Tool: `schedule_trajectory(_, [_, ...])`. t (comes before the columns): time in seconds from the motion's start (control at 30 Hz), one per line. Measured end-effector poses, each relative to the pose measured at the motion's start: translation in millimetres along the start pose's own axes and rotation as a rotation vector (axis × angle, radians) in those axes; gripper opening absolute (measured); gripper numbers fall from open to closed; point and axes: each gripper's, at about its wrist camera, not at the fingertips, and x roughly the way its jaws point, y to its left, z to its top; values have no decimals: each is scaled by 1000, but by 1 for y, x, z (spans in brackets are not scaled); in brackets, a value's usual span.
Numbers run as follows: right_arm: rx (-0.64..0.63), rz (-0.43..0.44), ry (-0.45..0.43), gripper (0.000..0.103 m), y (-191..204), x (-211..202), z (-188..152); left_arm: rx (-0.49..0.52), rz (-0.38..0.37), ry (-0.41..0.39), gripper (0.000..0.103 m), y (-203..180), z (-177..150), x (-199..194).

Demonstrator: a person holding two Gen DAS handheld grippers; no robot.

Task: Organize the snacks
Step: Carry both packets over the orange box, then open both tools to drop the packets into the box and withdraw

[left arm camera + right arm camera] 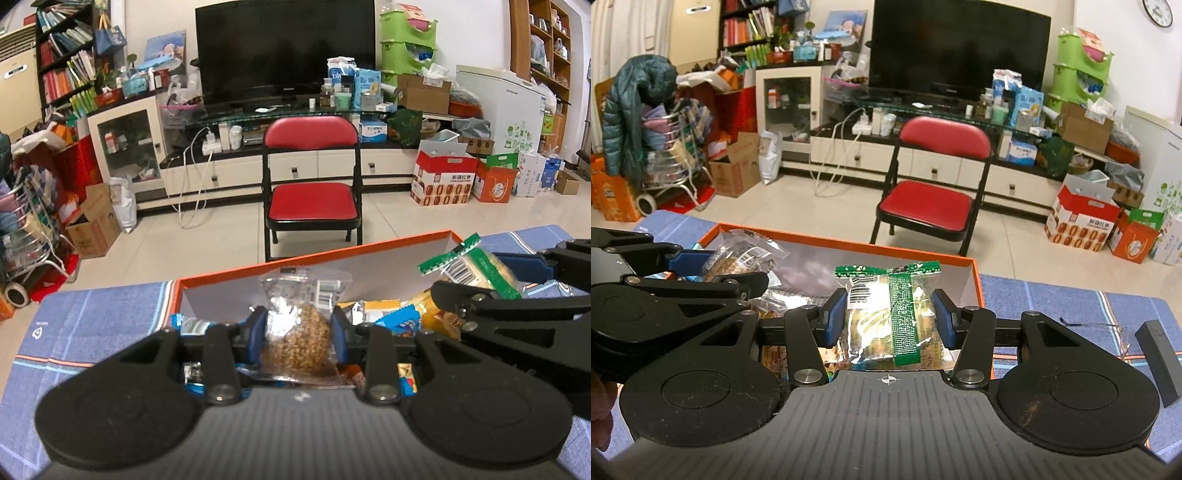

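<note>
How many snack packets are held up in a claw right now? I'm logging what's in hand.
2. The clear packet of brown crumbly snack sits in the left claw; the green-striped packet sits in the right claw. Both are over the orange box, which holds more packets.

Red folding chair (pixel 312 177) on tiled floor, black television (pixel 284 51) behind, bookshelf (pixel 64 55), green bins (pixel 406 44)

You are working in a lived-in home living room: a big television (pixel 284 48) is sitting on a low cabinet (pixel 317 166), a red folding chair (pixel 312 184) is facing you, bookshelves (pixel 64 55) are overflowing, and cardboard boxes (pixel 443 181) are crowding the tiled floor (pixel 207 243).
</note>
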Motion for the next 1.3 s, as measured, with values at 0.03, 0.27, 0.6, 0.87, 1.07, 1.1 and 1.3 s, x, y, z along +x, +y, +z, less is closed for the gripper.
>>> schedule_trajectory(0.03, [2, 1, 0, 34, -1, 0, 1, 0, 1, -1, 33, -1, 0, 0])
schedule_trajectory(0.27, [4, -1, 1, 34, -2, 0, 3, -1, 17, -3, 33, -2, 2, -1])
schedule_trajectory(0.6, [6, 1, 2, 34, -3, -1, 2, -4, 25, -2, 33, 1, 3, -3])
schedule_trajectory(0.87, [6, 4, 3, 34, -3, -2, -3, -8, 34, -9, 33, 1, 3, -3])
schedule_trajectory(1.07, [5, 5, 3, 34, -3, -3, -2, -7, 34, -9, 33, 2, 2, -3])
schedule_trajectory(1.1, [6, 5, 4, 34, -4, -2, -2, -9, 34, -8, 33, 2, 2, -3])
schedule_trajectory(1.3, [4, 6, 9, 34, -4, -2, -2, -9, 32, -4, 33, 3, 1, -2])
